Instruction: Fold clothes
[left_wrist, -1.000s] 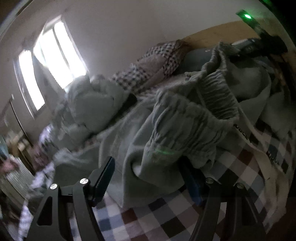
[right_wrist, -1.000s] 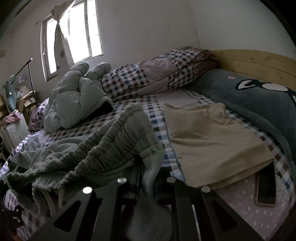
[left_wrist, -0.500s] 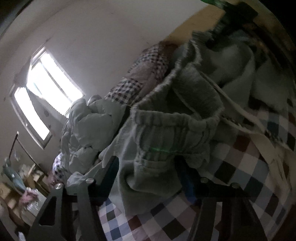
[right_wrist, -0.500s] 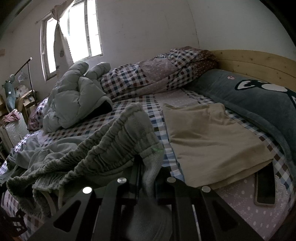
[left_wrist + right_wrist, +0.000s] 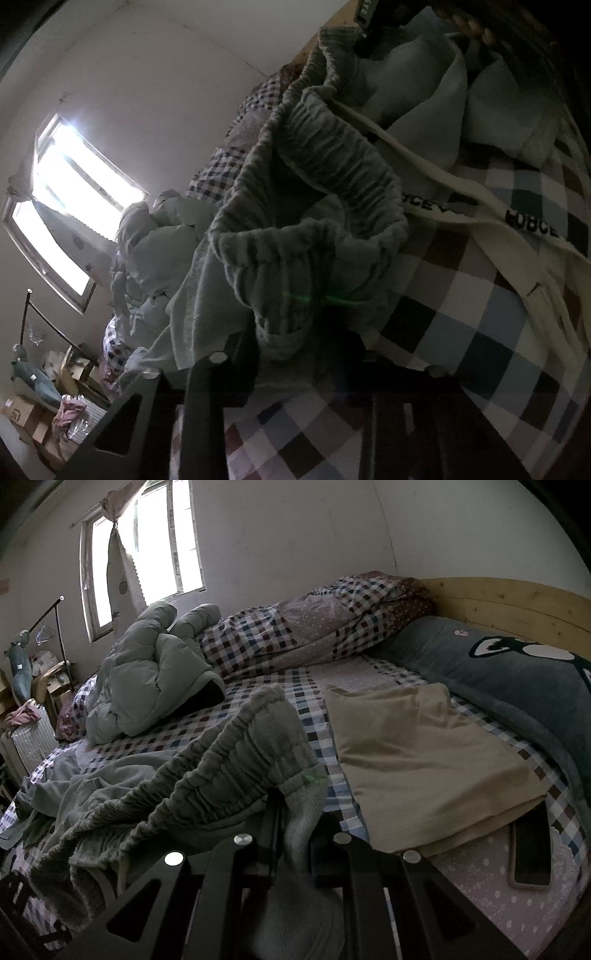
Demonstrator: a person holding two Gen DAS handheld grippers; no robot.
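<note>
The right gripper [image 5: 293, 834] has its fingers pressed narrowly together on the ribbed elastic waistband of the grey-green sweatpants [image 5: 236, 760], a fold of the cloth spilling down between and over the black finger frames. The left gripper [image 5: 295, 343] meets the same waistband [image 5: 321, 206] further along; its fingers sit either side of a bunched lump of the fabric and seem to be clamped on it, though that view is dark and steeply tilted, so the contact itself is hard to make out. Between the two grippers the waistband hangs gathered and open, held up off the checked bed sheet [image 5: 258, 701], while the rest of the sweatpants lies crumpled on the bed to the left in the right wrist view. A cream drawstring with black lettering [image 5: 480, 206] trails from the waistband across the sheet in the left wrist view. Just right of the sweatpants a beige garment [image 5: 417, 760] lies flat on the sheet, and a phone [image 5: 530, 849] rests partly under its near corner. Further back are a pale green puffer jacket [image 5: 155, 679], a rolled checked quilt [image 5: 314, 627], a dark teal blanket with a white figure [image 5: 498, 679] along the wooden headboard [image 5: 509, 602], and a bright window [image 5: 147, 546].
</note>
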